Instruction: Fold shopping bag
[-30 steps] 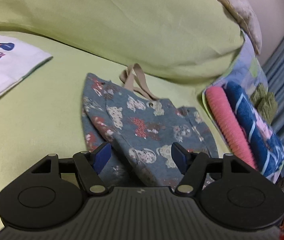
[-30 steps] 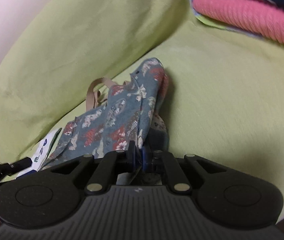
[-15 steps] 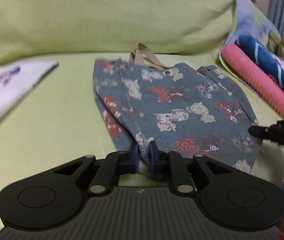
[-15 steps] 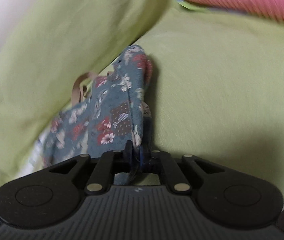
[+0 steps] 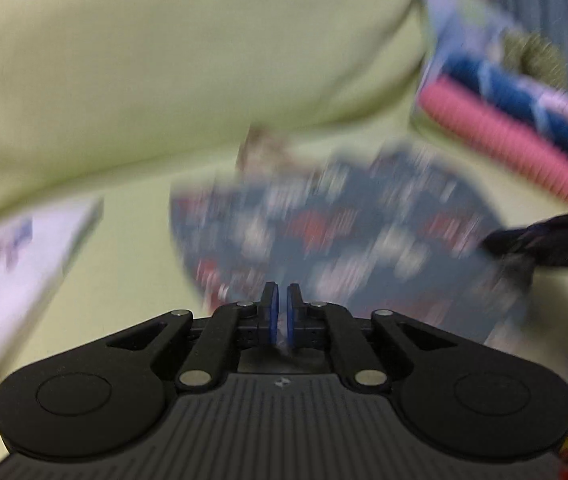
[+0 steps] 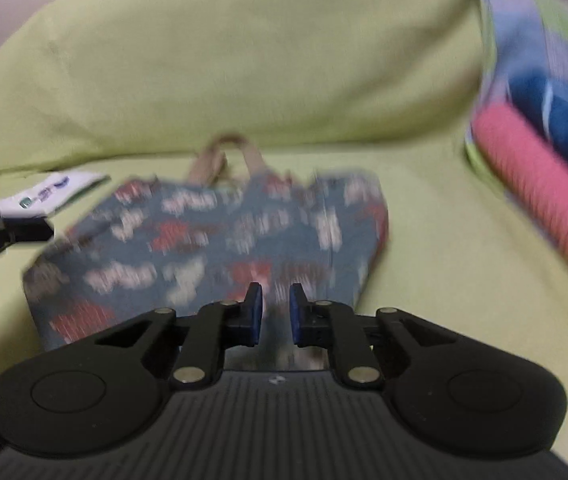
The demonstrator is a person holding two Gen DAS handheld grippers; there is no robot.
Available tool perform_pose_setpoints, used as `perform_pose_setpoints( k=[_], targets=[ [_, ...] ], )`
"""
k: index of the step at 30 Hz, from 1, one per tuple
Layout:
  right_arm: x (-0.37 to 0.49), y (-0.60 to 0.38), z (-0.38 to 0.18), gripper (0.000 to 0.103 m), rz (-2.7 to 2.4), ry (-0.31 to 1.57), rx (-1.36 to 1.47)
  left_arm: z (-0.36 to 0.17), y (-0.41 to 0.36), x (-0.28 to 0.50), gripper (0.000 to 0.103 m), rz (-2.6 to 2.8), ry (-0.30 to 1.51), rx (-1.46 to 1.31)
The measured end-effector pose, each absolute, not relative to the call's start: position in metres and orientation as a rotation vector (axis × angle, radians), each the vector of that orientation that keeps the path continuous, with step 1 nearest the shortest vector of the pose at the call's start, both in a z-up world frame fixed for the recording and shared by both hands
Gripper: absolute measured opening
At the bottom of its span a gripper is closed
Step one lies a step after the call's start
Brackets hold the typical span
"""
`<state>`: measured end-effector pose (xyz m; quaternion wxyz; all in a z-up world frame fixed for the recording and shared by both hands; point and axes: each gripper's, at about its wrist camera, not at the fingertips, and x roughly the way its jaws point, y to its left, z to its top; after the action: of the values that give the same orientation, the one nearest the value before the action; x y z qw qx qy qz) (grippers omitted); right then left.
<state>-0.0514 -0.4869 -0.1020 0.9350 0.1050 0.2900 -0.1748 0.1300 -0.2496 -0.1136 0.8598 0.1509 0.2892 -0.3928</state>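
Observation:
The shopping bag (image 5: 343, 232) is blue-grey cloth with a red and white print and beige handles (image 6: 224, 156). It lies on a light green sheet (image 6: 443, 260), blurred in both views. My left gripper (image 5: 280, 300) is shut on the bag's near left edge, and a bit of cloth shows between the pads. My right gripper (image 6: 274, 308) is at the bag's (image 6: 204, 248) near right edge. Its jaws are opening, and a gap shows between the pads with the cloth lying loose in it. Each gripper's black tip shows at the edge of the other's view.
A big green pillow (image 5: 164, 60) rises behind the bag. To the right is a stack of folded cloths, pink (image 6: 543, 184) and blue (image 6: 563, 120). A white printed cloth (image 5: 12, 264) lies on the sheet to the left.
My left gripper has dropped onto the bag's near edge and shut on it. My right gripper's pads have parted from the cloth they pinched. Both views have rolled level.

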Motion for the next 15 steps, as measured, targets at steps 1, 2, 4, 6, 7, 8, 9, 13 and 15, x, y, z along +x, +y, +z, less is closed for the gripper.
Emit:
perform_pose_setpoints(
  k=[1,2,4,6,7,8,9,13,15],
  targets=[
    [-0.054,-0.49,-0.11,0.007,-0.366,0.6,0.238,-0.12,-0.245,0.127,0.002,-0.822,0.586,0.309],
    [-0.058,-0.49,-0.116,0.003,-0.368,0.582,0.248,-0.126,-0.241,0.124,0.002,-0.819,0.566,0.301],
    [-0.064,-0.491,-0.124,0.003,-0.372,0.561,0.259,-0.121,-0.247,0.117,0.002,-0.812,0.539,0.369],
    [-0.057,-0.493,-0.116,0.003,-0.37,0.604,0.25,-0.104,-0.249,0.118,0.003,-0.842,0.506,0.371],
    [-0.053,-0.496,-0.109,0.005,-0.364,0.619,0.254,-0.094,-0.249,0.123,0.003,-0.86,0.49,0.35],
    [-0.05,-0.498,-0.102,0.009,-0.351,0.61,0.259,-0.085,-0.251,0.128,0.003,-0.873,0.481,0.334],
    [-0.048,-0.5,-0.095,0.01,-0.335,0.586,0.262,-0.077,-0.253,0.134,0.004,-0.884,0.477,0.318],
    [-0.029,-0.515,-0.085,0.011,-0.303,0.582,0.275,-0.085,-0.272,0.159,0.004,-0.849,0.589,0.356],
    [-0.02,-0.522,-0.094,0.011,-0.318,0.658,0.28,-0.103,-0.278,0.169,0.004,-0.798,0.681,0.395]
  ],
)
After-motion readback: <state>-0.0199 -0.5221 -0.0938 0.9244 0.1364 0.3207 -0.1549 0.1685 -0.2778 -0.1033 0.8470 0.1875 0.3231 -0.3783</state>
